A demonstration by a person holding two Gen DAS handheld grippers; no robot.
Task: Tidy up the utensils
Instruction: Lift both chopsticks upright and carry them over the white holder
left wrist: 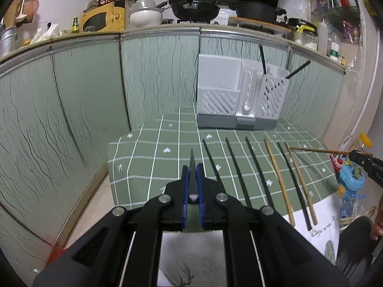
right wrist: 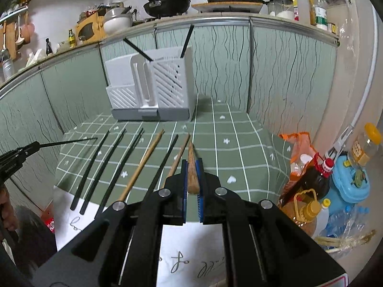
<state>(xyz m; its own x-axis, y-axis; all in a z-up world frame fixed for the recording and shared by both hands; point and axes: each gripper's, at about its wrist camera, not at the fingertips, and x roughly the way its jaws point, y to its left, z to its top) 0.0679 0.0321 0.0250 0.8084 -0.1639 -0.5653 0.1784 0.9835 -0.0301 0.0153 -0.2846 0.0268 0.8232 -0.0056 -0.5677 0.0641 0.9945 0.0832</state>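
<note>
Two grippers each hold one chopstick above a green checked cloth point(left wrist: 153, 157). The left gripper point(left wrist: 192, 169) has its blue-padded fingers point(left wrist: 184, 186) closed on a black chopstick point(left wrist: 192, 162), whose tip points forward past the pads. The right gripper point(right wrist: 191, 167) has its fingers point(right wrist: 199, 179) closed on a wooden chopstick point(right wrist: 191, 167), likewise pointing forward. In the left wrist view, the right gripper shows at the right edge with its wooden chopstick reaching leftward above the cloth; in the right wrist view, the left gripper shows at the left edge with its black chopstick reaching rightward.

Six chopsticks lie on the cloth in a rough row, near-parallel, tips toward the holder point(left wrist: 241, 95). From the left in the left wrist view: three black point(left wrist: 235, 169), one wooden point(left wrist: 278, 179), one black point(left wrist: 294, 186), one wooden point(left wrist: 302, 186). The last two lie close together. Their near ends rest on white paper point(left wrist: 318, 227) at the cloth's front edge.

A white slotted holder on a grey base stands at the far edge of the cloth, against green cabinet doors point(left wrist: 71, 110). Two black chopsticks point(left wrist: 262, 58) stand tilted in its right compartment. Above the cabinet, the counter point(left wrist: 153, 26) carries pans and jars. Bottles point(right wrist: 308, 184) stand to the right of the cloth.
</note>
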